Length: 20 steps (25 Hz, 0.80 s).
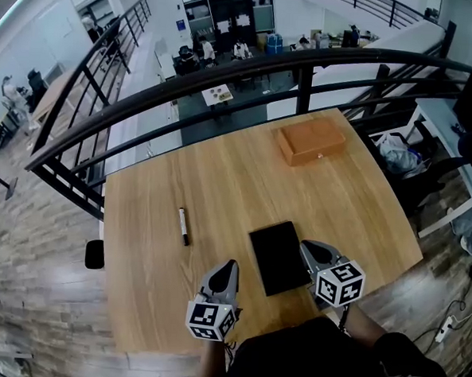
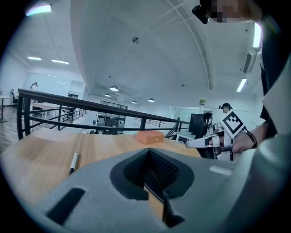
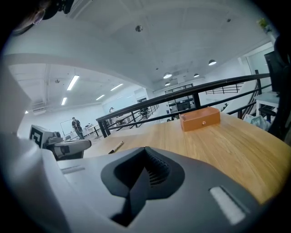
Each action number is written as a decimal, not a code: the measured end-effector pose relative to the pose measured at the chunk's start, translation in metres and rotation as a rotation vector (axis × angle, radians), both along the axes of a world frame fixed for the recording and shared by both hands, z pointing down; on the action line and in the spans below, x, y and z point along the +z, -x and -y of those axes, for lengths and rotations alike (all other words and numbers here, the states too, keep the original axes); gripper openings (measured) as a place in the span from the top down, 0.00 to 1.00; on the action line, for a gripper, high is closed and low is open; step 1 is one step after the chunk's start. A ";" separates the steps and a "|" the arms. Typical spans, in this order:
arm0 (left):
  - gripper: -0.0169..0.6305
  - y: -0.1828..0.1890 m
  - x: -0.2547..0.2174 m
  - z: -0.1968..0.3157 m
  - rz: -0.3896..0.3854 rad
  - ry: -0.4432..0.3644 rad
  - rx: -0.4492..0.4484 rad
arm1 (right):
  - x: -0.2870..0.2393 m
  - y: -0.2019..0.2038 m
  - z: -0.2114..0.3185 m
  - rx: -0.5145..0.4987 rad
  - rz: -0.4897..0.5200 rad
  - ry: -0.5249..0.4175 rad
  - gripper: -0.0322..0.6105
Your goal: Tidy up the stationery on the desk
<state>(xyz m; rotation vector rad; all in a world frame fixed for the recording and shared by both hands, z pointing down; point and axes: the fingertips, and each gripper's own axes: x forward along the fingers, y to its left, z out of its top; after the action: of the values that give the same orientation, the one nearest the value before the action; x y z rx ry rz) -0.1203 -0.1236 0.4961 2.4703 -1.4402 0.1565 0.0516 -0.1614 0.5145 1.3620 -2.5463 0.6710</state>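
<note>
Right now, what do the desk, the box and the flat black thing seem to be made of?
The desk looks like matte wood or laminate, with grain lines. The box seems smooth orange-brown wood. The flat black thing is matte; its material stays unclear.

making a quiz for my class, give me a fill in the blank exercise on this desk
The pen lies to the ___ of the black notebook in the head view.
The left tongs and right tongs are both ___ and empty.
The orange box lies ___ from both tongs.
Missing: left; shut; farthest
</note>
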 end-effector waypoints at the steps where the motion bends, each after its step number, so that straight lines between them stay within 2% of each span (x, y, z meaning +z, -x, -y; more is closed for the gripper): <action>1: 0.98 0.000 -0.001 -0.003 0.007 -0.005 0.009 | -0.002 0.001 -0.002 0.000 0.003 -0.007 0.94; 7: 0.98 0.005 -0.013 -0.025 0.043 -0.044 0.024 | -0.023 0.017 -0.015 -0.028 0.023 -0.060 0.94; 13: 0.98 0.007 -0.015 -0.044 0.027 -0.041 -0.047 | -0.031 0.018 -0.026 -0.080 0.056 -0.063 0.94; 20: 0.98 -0.016 -0.026 -0.071 0.044 -0.039 -0.100 | -0.041 0.002 -0.046 -0.146 0.072 -0.070 0.94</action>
<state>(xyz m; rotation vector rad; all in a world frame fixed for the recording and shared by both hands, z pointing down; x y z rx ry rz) -0.1048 -0.0531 0.4703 2.4328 -1.5962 0.1646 0.0495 -0.1159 0.4732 1.1767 -2.7173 0.6204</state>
